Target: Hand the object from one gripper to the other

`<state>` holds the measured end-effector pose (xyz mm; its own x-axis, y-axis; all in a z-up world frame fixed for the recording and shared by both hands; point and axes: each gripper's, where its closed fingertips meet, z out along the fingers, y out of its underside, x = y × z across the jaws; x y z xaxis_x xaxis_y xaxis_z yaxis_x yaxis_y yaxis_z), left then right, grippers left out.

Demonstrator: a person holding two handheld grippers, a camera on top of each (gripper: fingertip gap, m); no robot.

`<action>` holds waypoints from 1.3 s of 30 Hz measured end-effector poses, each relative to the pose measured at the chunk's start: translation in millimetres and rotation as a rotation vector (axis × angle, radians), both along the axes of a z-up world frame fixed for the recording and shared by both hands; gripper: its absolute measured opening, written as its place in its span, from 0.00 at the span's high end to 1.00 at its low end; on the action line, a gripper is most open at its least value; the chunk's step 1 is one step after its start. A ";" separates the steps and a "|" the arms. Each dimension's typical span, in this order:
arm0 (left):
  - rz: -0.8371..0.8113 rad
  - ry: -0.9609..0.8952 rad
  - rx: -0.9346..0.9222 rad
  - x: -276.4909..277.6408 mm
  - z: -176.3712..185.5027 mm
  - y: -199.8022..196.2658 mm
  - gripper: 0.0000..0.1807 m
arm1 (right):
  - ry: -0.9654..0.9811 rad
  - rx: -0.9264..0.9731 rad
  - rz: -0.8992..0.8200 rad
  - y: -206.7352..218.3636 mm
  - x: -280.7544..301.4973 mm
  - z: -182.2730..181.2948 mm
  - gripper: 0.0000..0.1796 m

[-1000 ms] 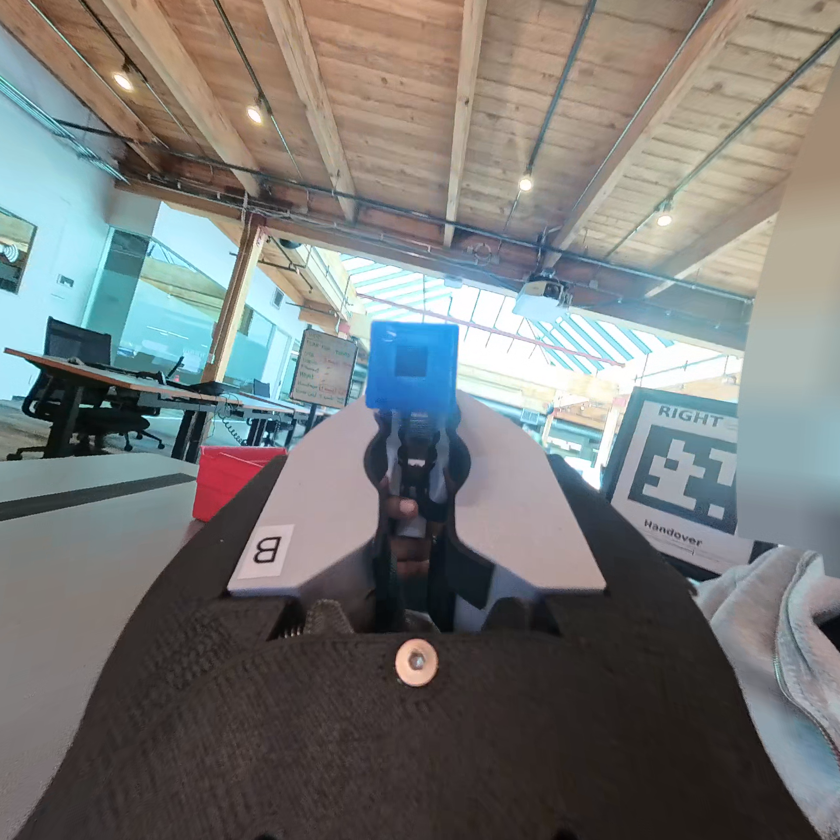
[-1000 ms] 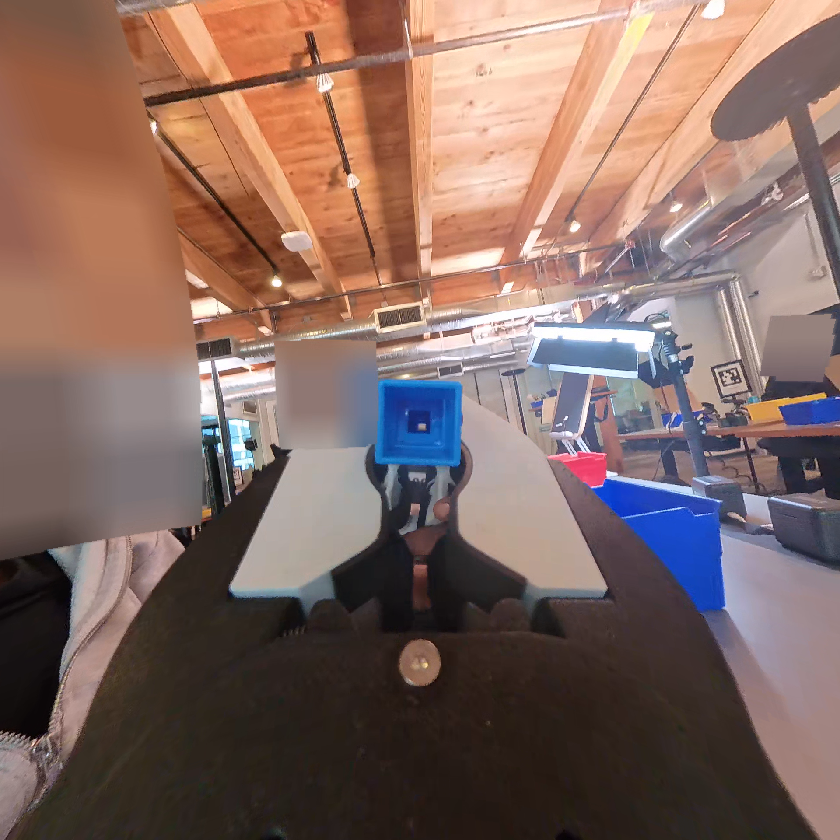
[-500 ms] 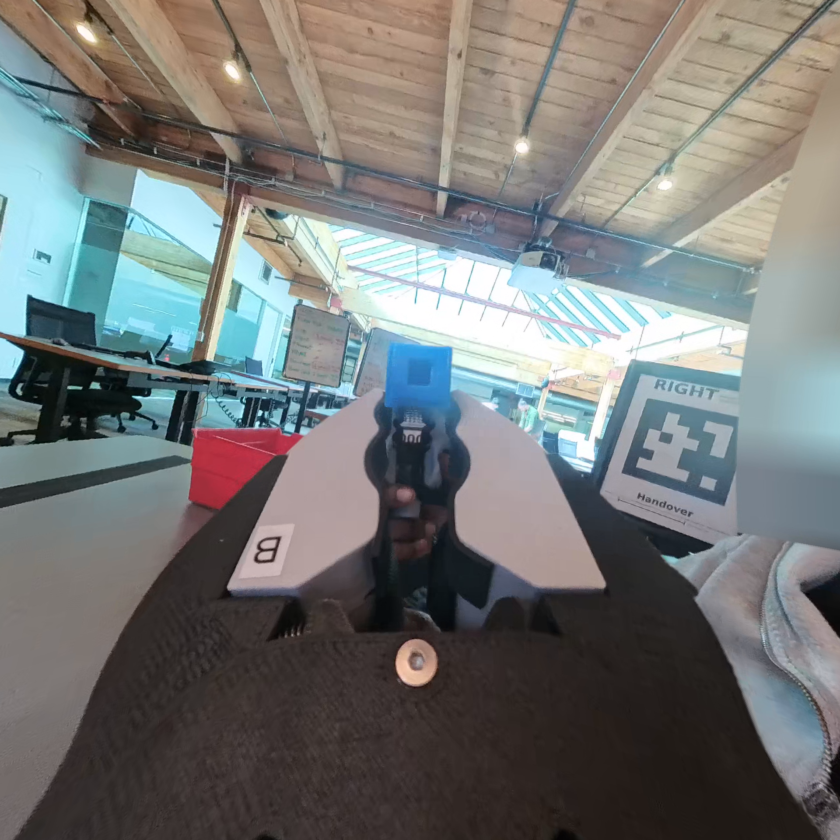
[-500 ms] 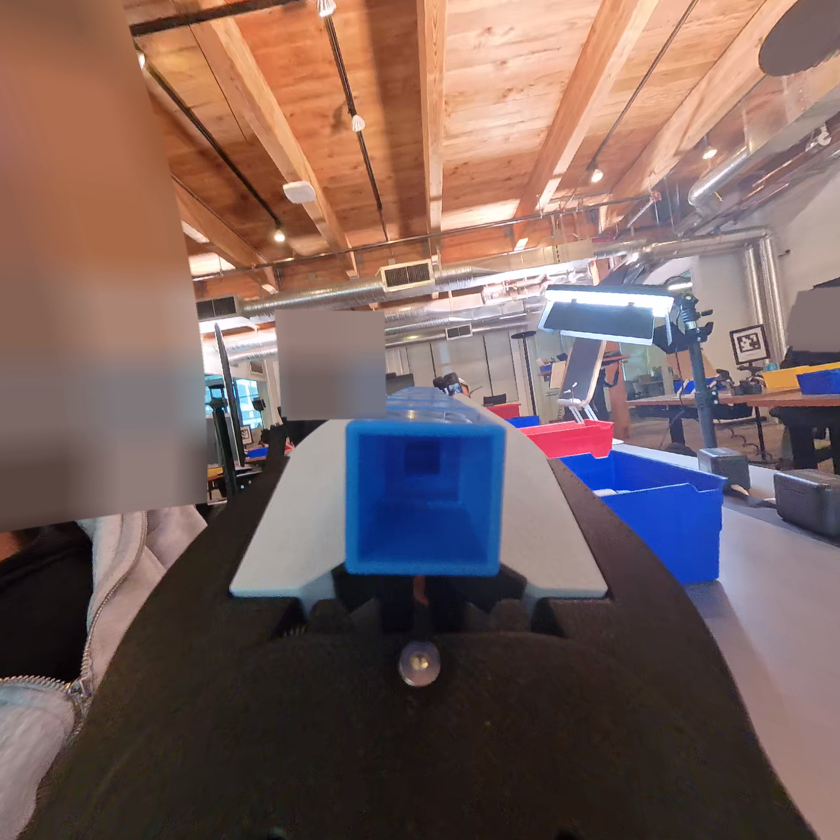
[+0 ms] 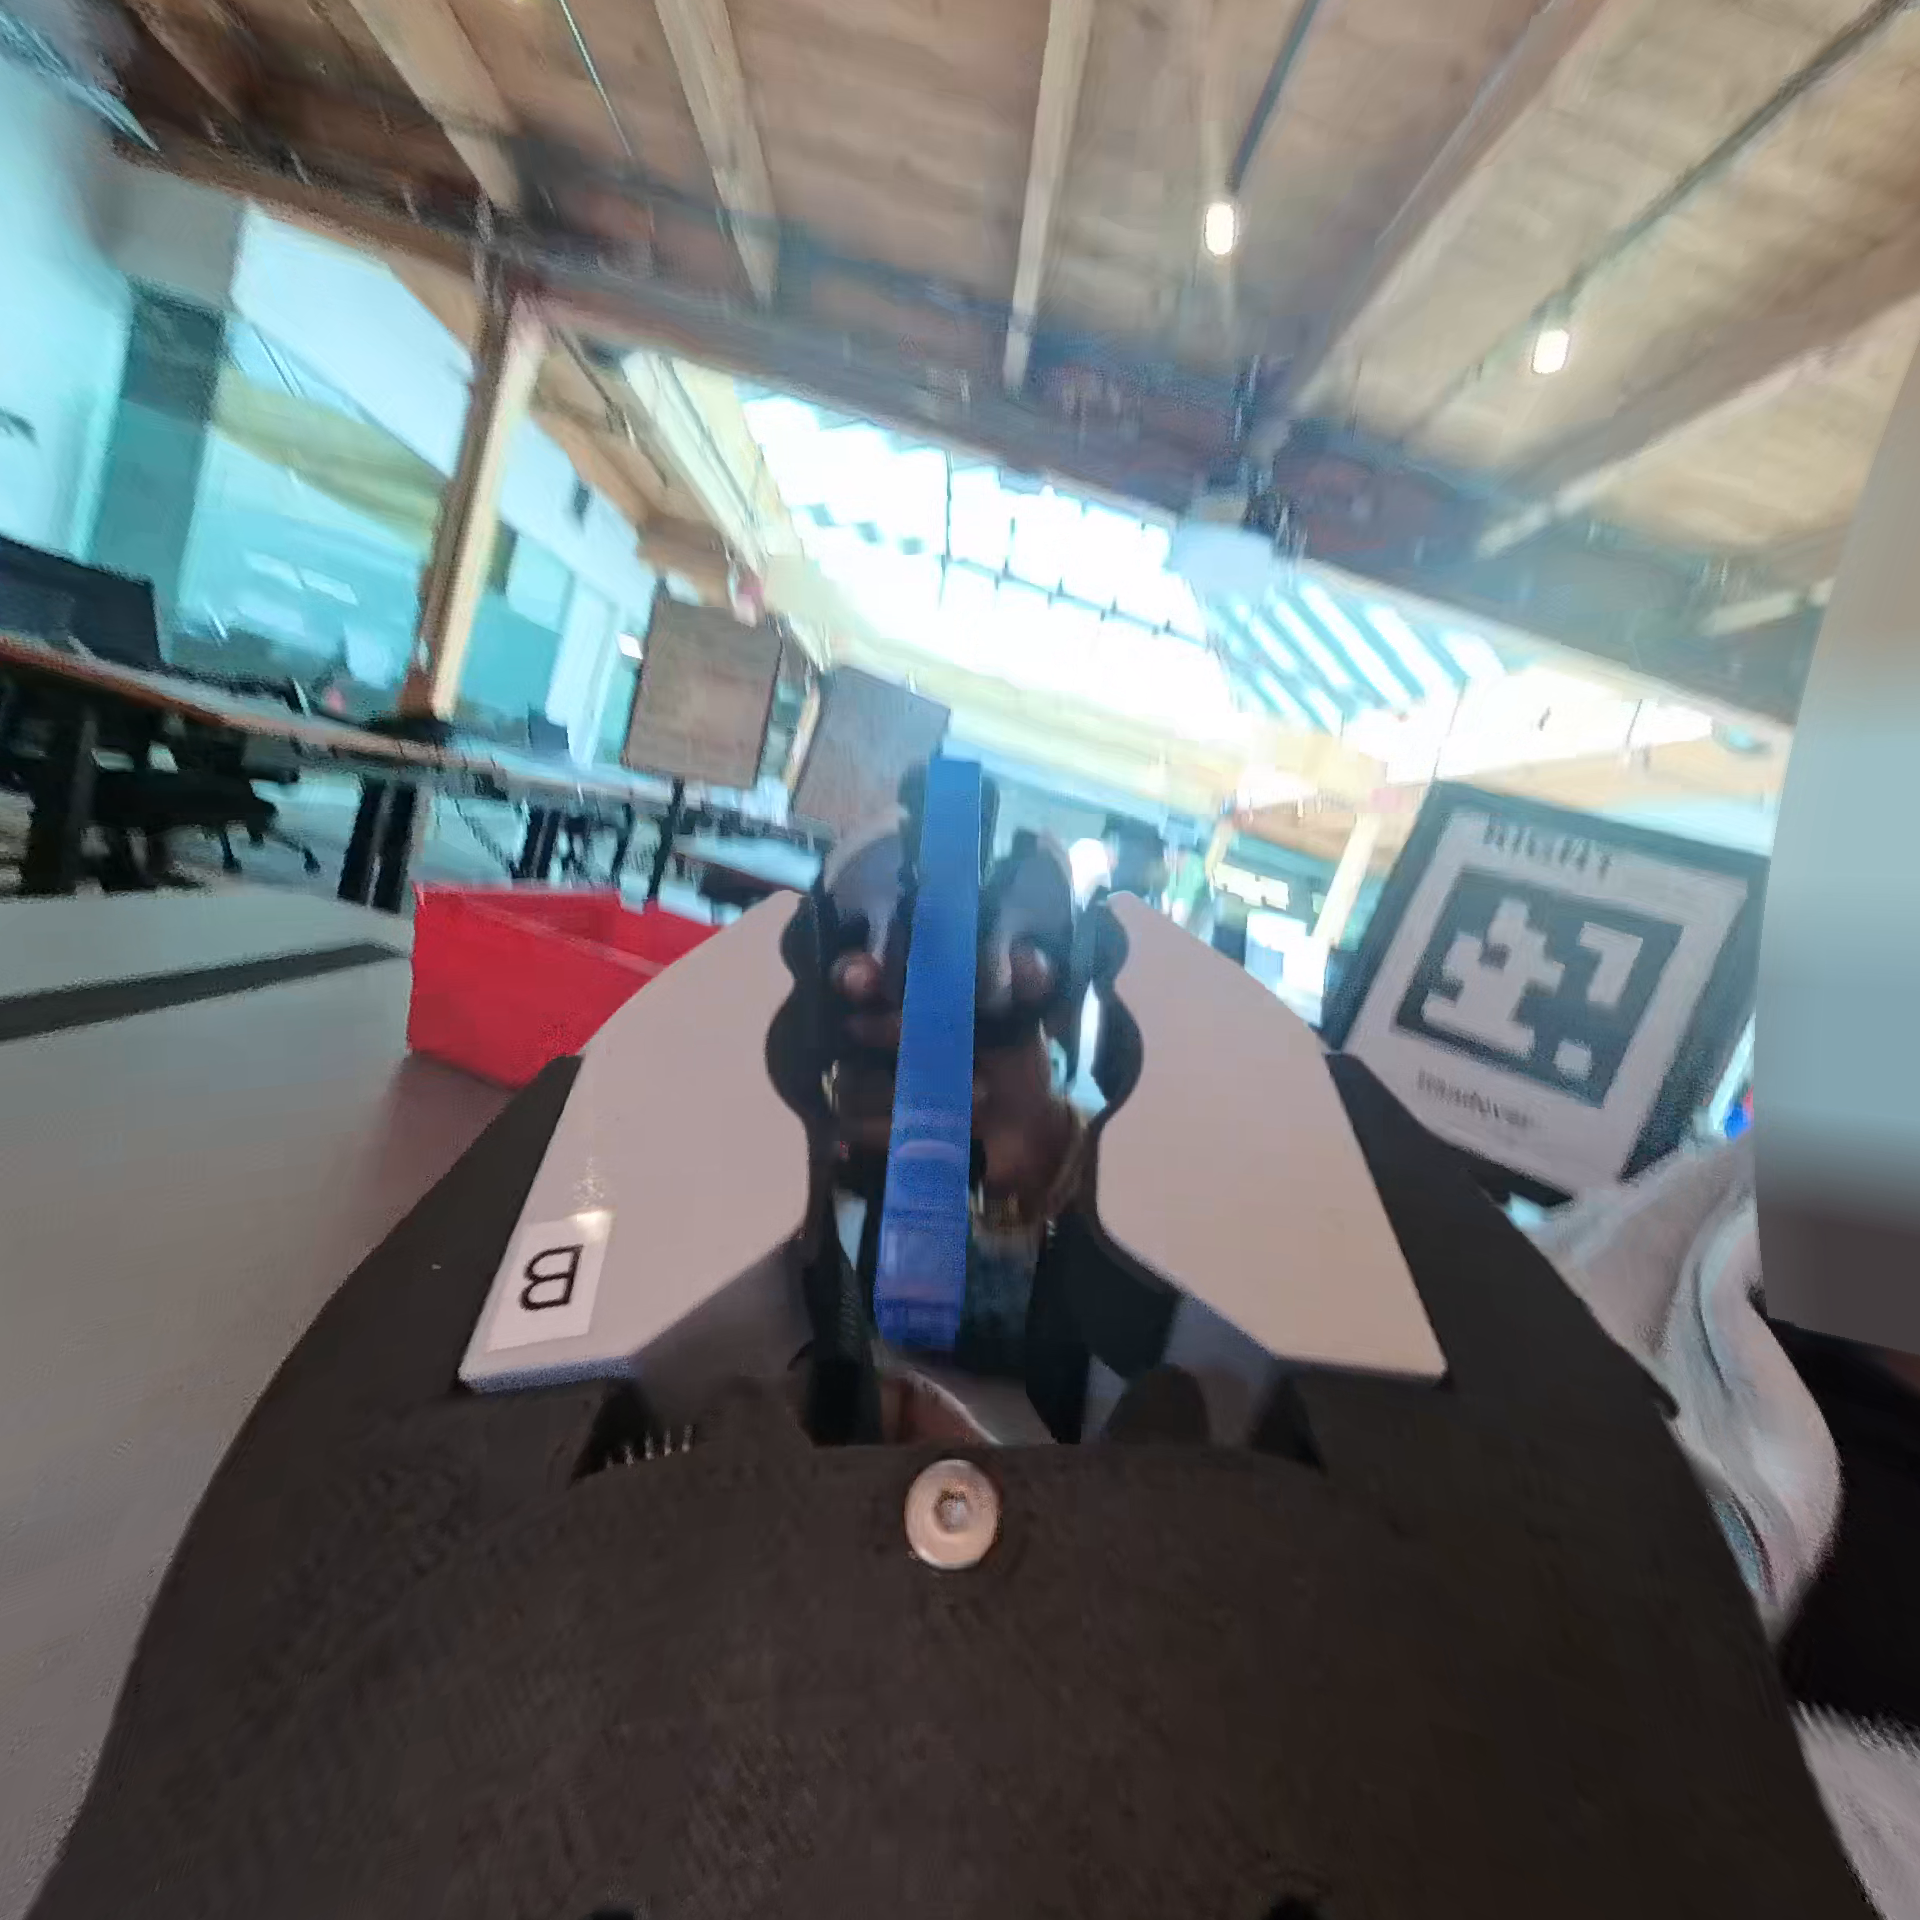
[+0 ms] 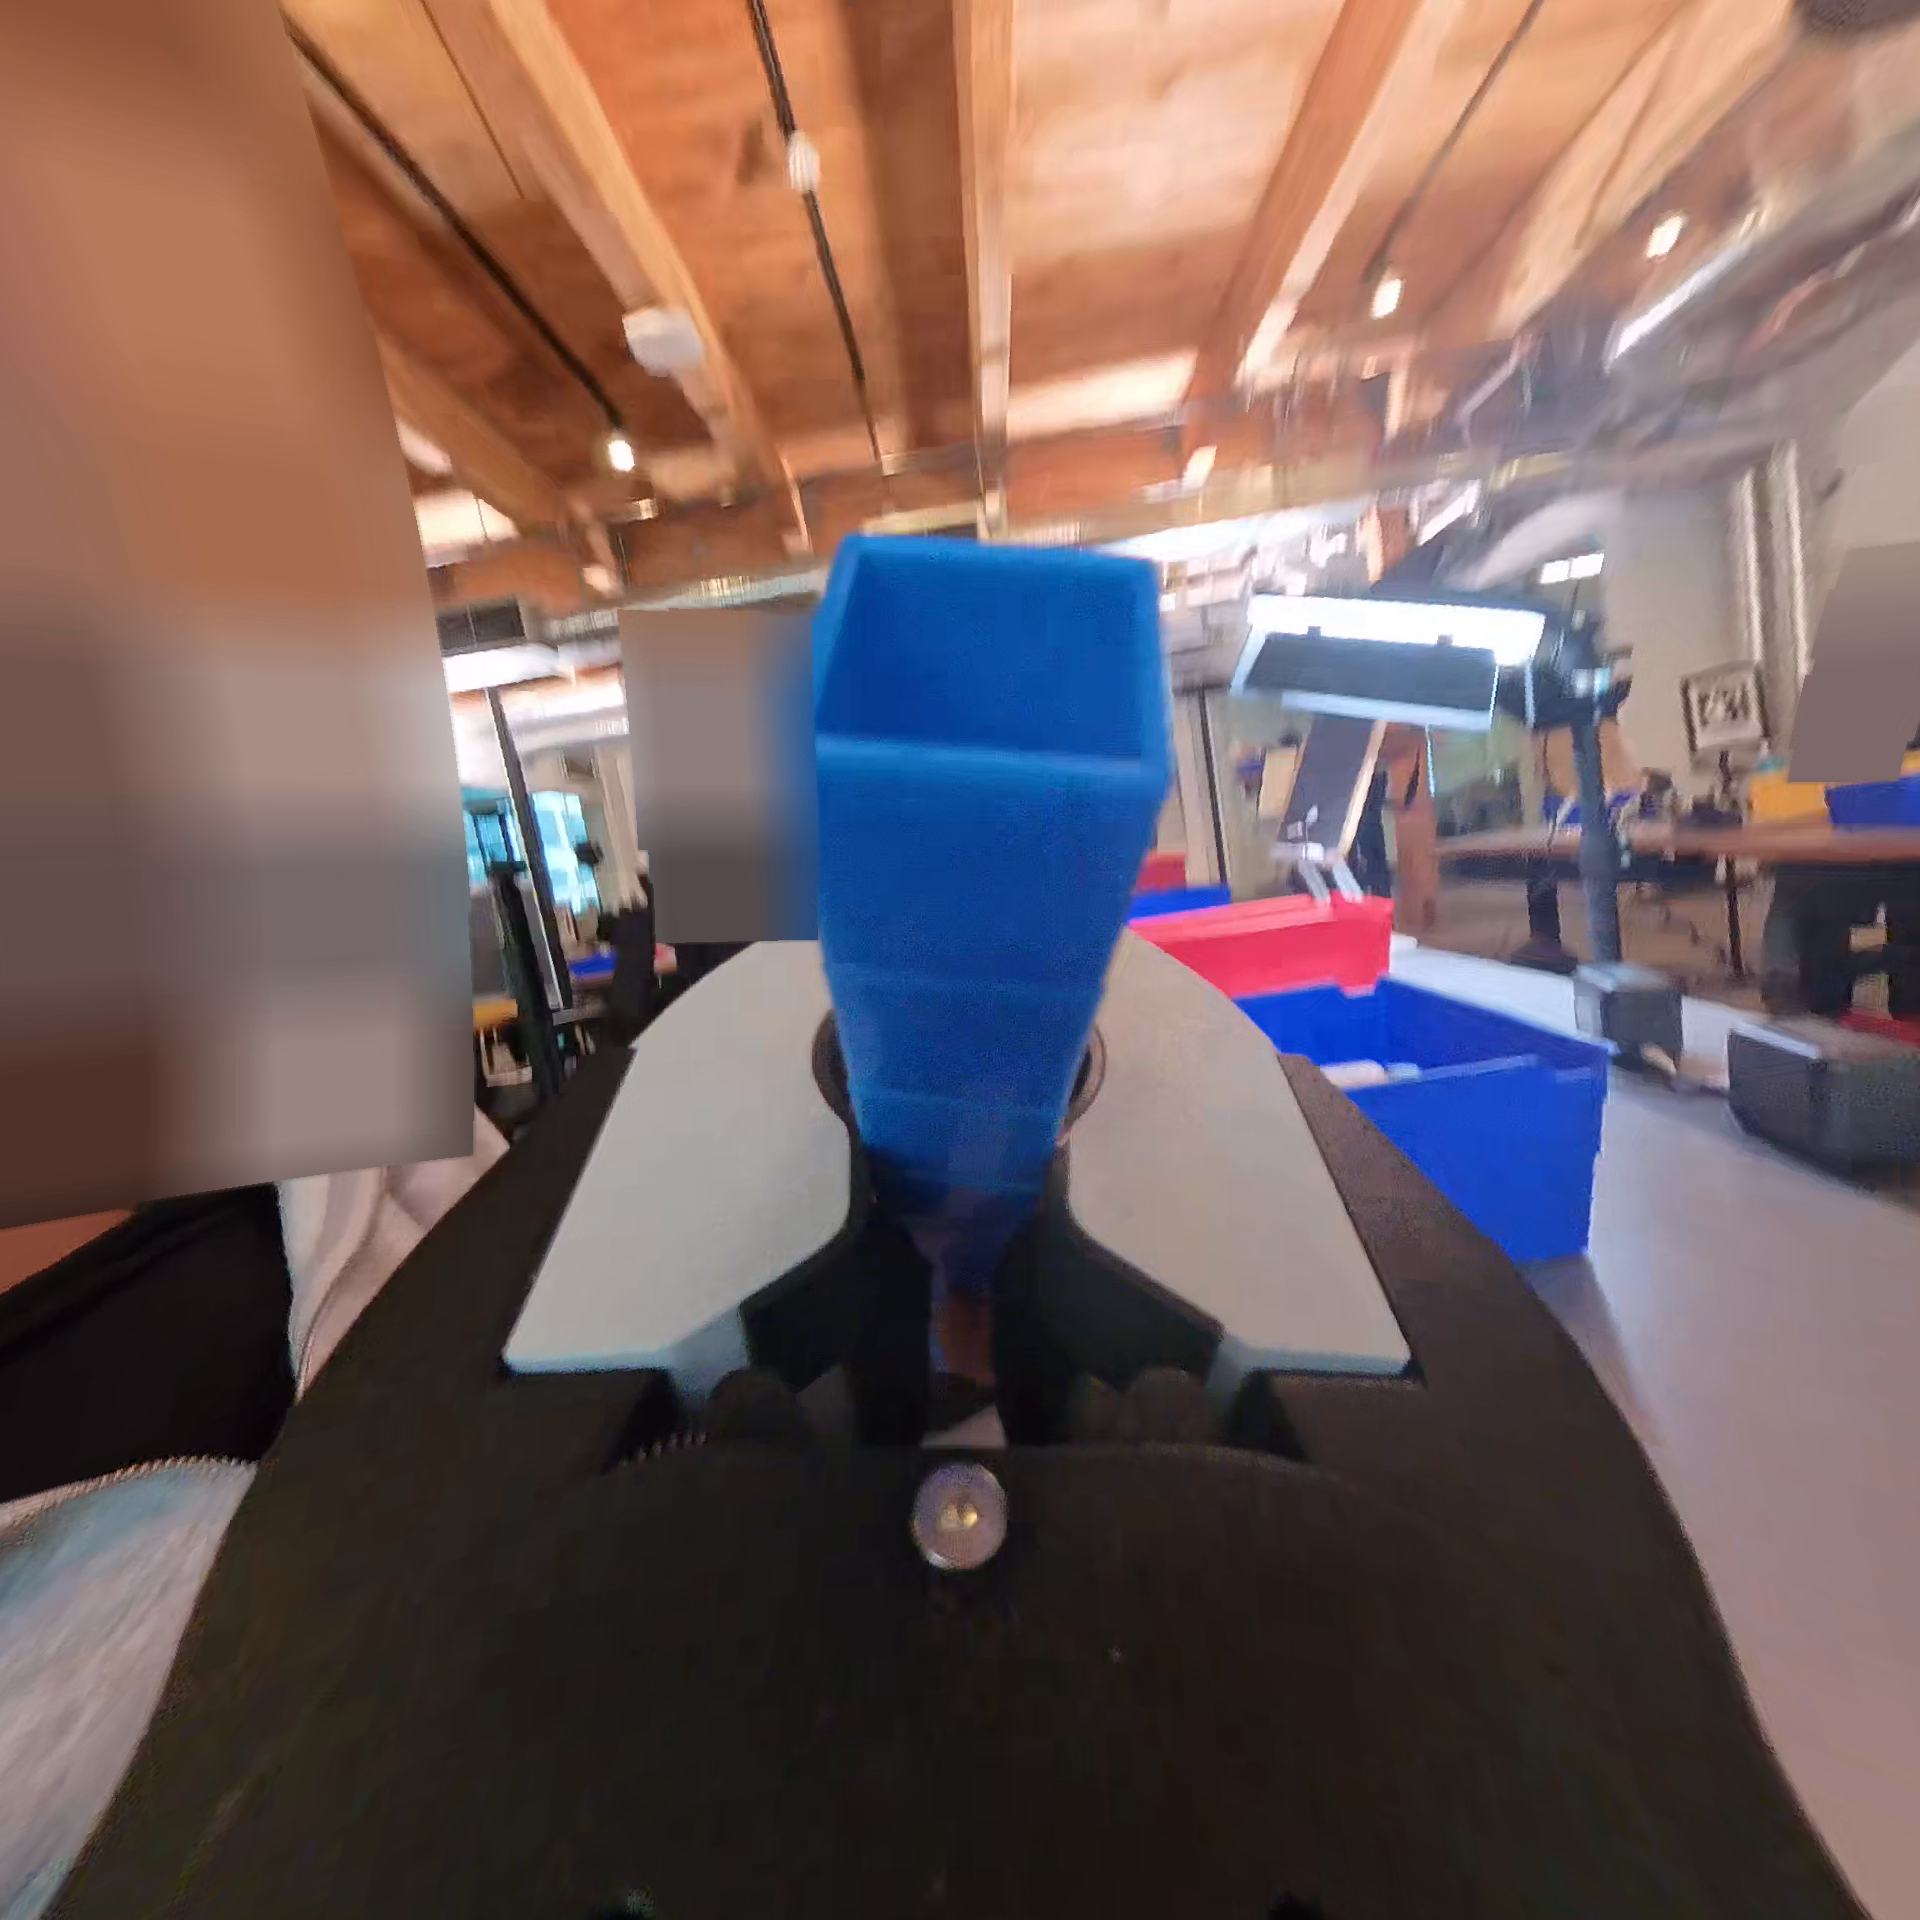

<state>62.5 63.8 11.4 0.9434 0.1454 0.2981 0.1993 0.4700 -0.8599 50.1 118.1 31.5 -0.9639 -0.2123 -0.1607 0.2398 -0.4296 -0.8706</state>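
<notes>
A long blue square tube (image 5: 930, 1091) runs between my two grippers, which face each other in the air. In the left wrist view my left gripper (image 5: 951, 914) is open. The tube's near end lies in the gap between its grey fingers (image 5: 675, 1091), apart from both. The right gripper (image 5: 1029, 914) and the hand holding it show just beyond. In the right wrist view my right gripper (image 6: 966, 966) is shut on the tube's narrow far part. The tube (image 6: 987, 831) tilts up toward the camera with its hollow end on top.
In the left wrist view there is a grey table (image 5: 156, 1143), a red bin (image 5: 520, 977) and a black-and-white marker board (image 5: 1538, 987). In the right wrist view a blue bin (image 6: 1455, 1122), a red bin (image 6: 1278, 925) and a black case (image 6: 1818, 1081) stand on the table. A person's grey jacket (image 6: 104, 1610) is at lower left. Spacing between my two grippers at the tips: around 7 centimeters.
The left gripper's fingers have spread apart and let go of the tube. The tube slid along the right gripper's fingers toward its camera and now tilts up. Both views are blurred by motion.
</notes>
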 end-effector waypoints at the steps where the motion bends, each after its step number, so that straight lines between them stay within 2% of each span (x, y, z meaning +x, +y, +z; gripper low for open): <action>1: -0.029 -0.006 -0.095 1.9 -9.9 5.9 0.72 | 0.009 0.046 0.003 -1.1 0.0 -3.8 0.81; 4: -0.050 -0.005 -0.369 5.0 -48.2 31.0 0.67 | 0.031 0.091 0.017 -6.2 4.6 -9.0 0.81; 6: -0.076 0.016 -0.499 12.1 -68.9 46.7 0.69 | 0.035 0.123 0.048 -11.8 10.0 -13.1 0.81; 9: -0.071 0.066 -0.638 15.4 -90.4 55.6 0.88 | 0.060 0.159 0.072 -16.5 16.6 -17.4 0.81; 13: -0.100 0.044 -0.544 16.7 -85.2 58.3 0.88 | 0.101 0.153 0.039 -18.5 20.1 -14.1 0.81; 16: -0.111 0.019 -0.327 16.0 -56.1 52.7 0.88 | 0.153 0.165 -0.029 -25.0 21.3 -15.4 0.64; 18: -0.070 0.030 -0.226 11.3 -40.1 42.1 0.88 | 0.188 0.226 -0.040 -33.1 24.4 -24.0 0.68; 21: -0.069 0.036 -0.206 11.8 -36.5 38.5 0.88 | 0.163 0.226 -0.054 -38.1 21.3 -27.3 0.85; 23: -0.075 0.022 -0.239 12.1 -40.9 42.4 0.88 | 0.144 0.231 -0.023 -36.1 21.0 -29.0 0.87; 26: -0.127 0.000 -0.371 16.1 -57.4 46.8 0.81 | 0.150 0.262 -0.001 -32.1 21.9 -30.1 0.87; 27: -0.138 0.009 -0.392 18.1 -60.4 47.9 0.87 | 0.158 0.260 -0.001 -30.8 22.7 -29.1 0.87; 30: -0.147 0.034 -0.371 21.9 -59.1 51.4 0.88 | 0.169 0.251 0.012 -30.3 26.8 -27.1 0.87; 32: -0.131 0.028 -0.294 19.7 -50.0 50.2 0.88 | 0.170 0.220 -0.006 -31.5 26.8 -23.7 0.86; 34: -0.131 0.011 -0.190 17.7 -36.1 43.8 0.88 | 0.199 0.290 -0.010 -38.9 29.1 -34.8 0.85; 37: -0.106 0.017 -0.214 15.6 -37.7 40.9 0.88 | 0.210 0.328 -0.019 -44.9 29.5 -41.1 0.87; 38: -0.106 0.010 -0.240 14.9 -40.2 41.7 0.85 | 0.206 0.334 -0.009 -44.2 29.6 -41.9 0.87; 39: -0.102 0.004 -0.265 13.5 -41.5 41.4 0.78 | 0.203 0.339 -0.001 -42.8 29.4 -42.5 0.87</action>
<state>76.0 105.3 -30.1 0.9583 0.1215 0.2588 0.2306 0.2064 -0.9509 79.6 75.3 -10.9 -0.9835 -0.1788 -0.0277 0.0480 -0.1098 -0.9928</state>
